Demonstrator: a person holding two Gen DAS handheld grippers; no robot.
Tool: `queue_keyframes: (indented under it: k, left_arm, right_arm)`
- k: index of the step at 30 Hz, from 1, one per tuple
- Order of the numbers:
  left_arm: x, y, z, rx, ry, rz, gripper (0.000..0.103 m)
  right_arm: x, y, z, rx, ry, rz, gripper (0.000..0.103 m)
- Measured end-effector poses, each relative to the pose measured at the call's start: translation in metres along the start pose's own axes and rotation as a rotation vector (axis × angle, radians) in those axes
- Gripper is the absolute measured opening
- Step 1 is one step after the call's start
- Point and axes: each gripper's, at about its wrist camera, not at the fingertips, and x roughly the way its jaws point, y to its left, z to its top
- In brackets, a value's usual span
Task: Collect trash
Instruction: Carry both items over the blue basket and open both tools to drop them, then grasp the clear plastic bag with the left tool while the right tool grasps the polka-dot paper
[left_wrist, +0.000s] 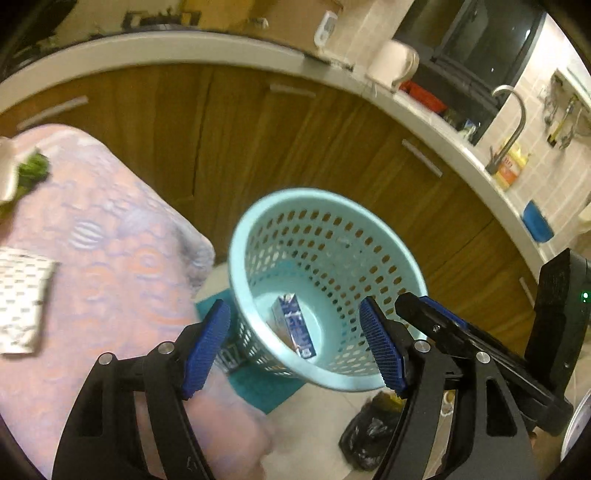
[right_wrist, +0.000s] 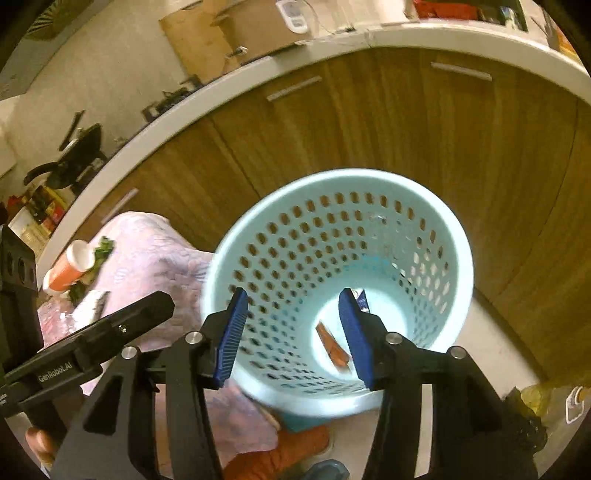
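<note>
A light blue perforated bin (left_wrist: 332, 236) stands on the floor beside the table; it also shows in the right wrist view (right_wrist: 454, 236). A blue carton (left_wrist: 294, 325) lies at its bottom, and the right wrist view shows an orange wrapper (right_wrist: 331, 345) there too. My left gripper (left_wrist: 297, 341) is open and empty above the bin. My right gripper (right_wrist: 291, 336) is open and empty over the bin mouth. On the pink tablecloth (left_wrist: 110, 229) lie a patterned packet (left_wrist: 20, 299), green leaves (left_wrist: 33, 171) and an orange-and-white bottle (right_wrist: 68, 267).
Wooden cabinets (left_wrist: 295, 147) under a white counter (left_wrist: 424, 118) stand behind the bin. A black bag (left_wrist: 369, 435) lies on the floor by the bin. A teal mat (left_wrist: 258, 384) is under the bin. A sink tap (left_wrist: 513, 122) is at the right.
</note>
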Motion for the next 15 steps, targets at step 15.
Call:
queue_keyframes:
  k: [15]
  left_arm:
    - [-0.197,0.086,-0.019,-0.035,-0.359,0.235,0.074]
  right_arm:
    - [-0.033,0.197,-0.017,-0.341,-0.135,0.16,0.048]
